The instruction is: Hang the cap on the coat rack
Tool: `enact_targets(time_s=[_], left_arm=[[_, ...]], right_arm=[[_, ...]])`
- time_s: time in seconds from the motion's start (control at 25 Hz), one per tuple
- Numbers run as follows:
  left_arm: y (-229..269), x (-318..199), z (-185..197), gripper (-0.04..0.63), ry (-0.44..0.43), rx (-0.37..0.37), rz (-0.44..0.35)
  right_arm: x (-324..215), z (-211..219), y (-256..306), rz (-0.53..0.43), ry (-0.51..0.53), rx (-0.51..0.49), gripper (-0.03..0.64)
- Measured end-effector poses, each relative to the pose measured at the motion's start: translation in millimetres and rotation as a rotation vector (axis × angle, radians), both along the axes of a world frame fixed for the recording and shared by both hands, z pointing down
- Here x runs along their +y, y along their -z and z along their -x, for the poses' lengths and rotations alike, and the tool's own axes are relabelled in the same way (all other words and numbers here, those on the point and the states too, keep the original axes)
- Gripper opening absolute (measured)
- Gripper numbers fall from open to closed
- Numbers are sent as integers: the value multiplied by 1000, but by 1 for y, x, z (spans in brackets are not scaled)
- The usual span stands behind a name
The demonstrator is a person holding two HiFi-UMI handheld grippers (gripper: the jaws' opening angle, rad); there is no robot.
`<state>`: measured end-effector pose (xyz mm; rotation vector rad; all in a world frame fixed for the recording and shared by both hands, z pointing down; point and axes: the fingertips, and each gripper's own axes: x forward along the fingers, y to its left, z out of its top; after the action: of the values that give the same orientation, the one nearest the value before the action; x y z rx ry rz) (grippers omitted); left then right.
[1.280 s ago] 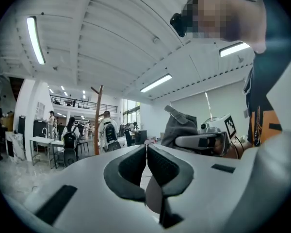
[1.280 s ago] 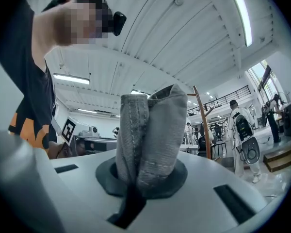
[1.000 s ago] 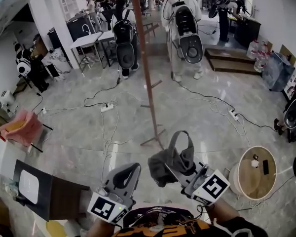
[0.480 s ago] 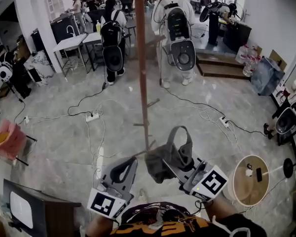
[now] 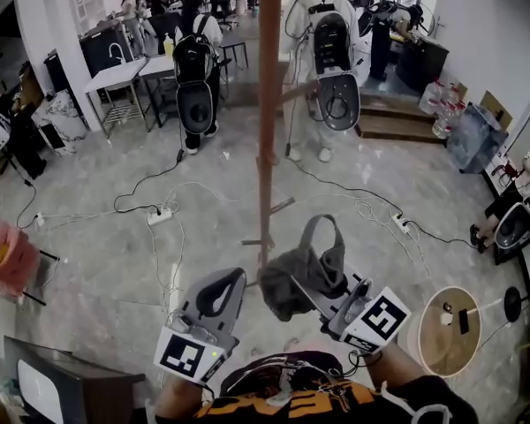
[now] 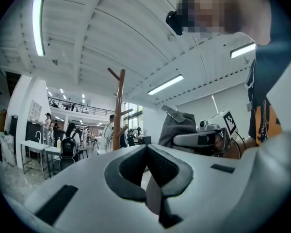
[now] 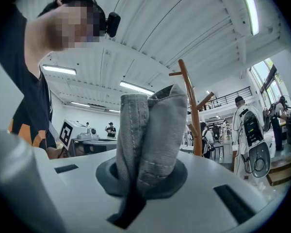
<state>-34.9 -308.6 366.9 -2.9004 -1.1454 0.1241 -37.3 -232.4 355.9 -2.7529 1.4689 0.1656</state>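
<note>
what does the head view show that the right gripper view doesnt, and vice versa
Only the head view: the white power strip and cables on the floor, the round wooden table, and the right gripper's marker cube. Only the right gripper view: the black head-mounted camera, the very top of the brown wooden coat rack, and the grey cloth cap pinched between its fingers, seen close up. Both: the cap, the rack's pole, the left gripper, and a person in white with a backpack rig.
</note>
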Motion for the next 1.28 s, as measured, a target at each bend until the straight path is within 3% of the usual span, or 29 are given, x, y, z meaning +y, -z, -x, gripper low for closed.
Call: enact_targets(time_s=[0.52,1.28], left_arm=[[-6,48,-42,25,48,-26,6],[-22,53,-75,23,170,-26,-13]], right_arm=[[28,-53,-3,6,89,-2,35],[34,-84,-10,-24,189,-3,35]])
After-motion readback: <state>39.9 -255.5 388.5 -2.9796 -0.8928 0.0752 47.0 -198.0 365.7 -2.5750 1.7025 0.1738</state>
